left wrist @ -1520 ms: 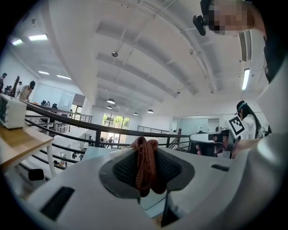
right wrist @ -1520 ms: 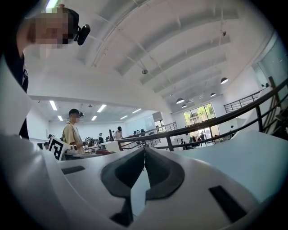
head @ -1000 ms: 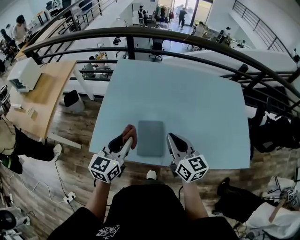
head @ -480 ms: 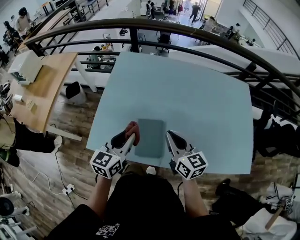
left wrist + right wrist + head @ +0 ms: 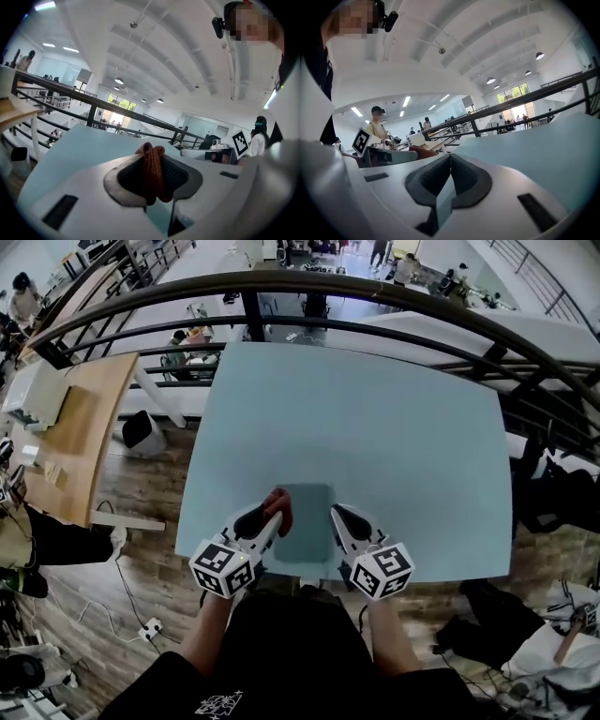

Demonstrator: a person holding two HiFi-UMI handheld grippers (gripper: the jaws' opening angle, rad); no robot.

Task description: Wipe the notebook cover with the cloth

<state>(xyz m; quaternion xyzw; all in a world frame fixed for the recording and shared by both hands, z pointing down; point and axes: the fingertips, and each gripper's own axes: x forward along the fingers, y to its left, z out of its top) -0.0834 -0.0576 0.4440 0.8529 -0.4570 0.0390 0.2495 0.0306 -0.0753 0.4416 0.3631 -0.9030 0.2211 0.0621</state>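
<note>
Clamping the cloth [image 5: 278,502], left gripper [image 5: 270,519] sits at the left edge of the notebook [image 5: 309,523], which lies to its right near the table [image 5: 394,427] front, long axis pointing away; right gripper [image 5: 337,515] closed, empty, beside the notebook's right edge.

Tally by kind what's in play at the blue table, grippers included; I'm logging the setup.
notebook: 1
cloth: 1
grippers: 2, the left gripper and the right gripper
Total: 4
</note>
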